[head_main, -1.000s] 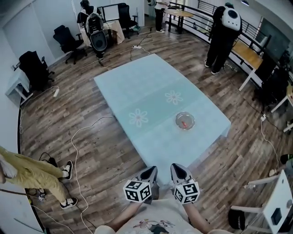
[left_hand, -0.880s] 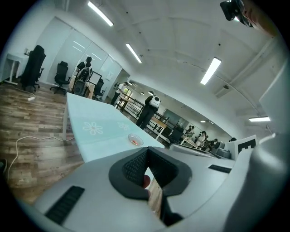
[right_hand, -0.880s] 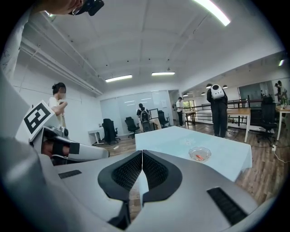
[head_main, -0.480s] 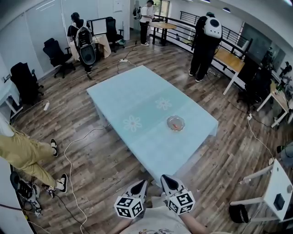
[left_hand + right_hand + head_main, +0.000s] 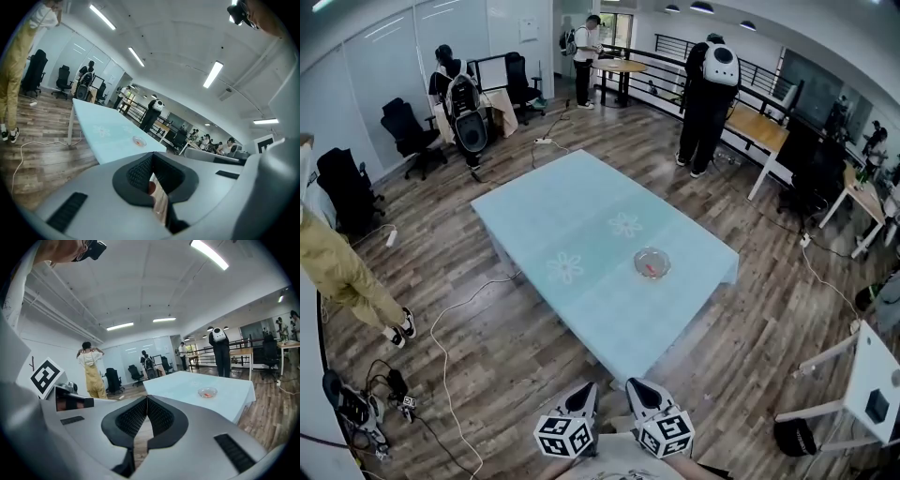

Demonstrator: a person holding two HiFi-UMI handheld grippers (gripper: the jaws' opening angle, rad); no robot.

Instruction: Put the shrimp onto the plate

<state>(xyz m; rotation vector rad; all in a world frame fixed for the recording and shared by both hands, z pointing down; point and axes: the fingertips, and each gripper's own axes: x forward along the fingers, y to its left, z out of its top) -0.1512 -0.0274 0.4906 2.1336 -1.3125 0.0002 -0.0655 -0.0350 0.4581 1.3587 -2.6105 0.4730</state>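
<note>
We see the shrimp (image 5: pixel 650 271) lying in the glass plate (image 5: pixel 652 250), which sits on the pale blue bench (image 5: pixel 553 202) toward its near right end. Well apart from it, low and close to the body, the left hand-held gripper (image 5: pixel 584 396) and the right hand-held gripper (image 5: pixel 636 390) each have their jaws pressed together at the tips (both empty).

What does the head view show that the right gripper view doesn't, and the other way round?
Head view only: the left gripper and right gripper side by side from above, marker cubes up. Right gripper view only: its shut jaws close up and the ceiling lights. Both: the table, the plate holding the shrimp, and a person with a panda backpack.
</note>
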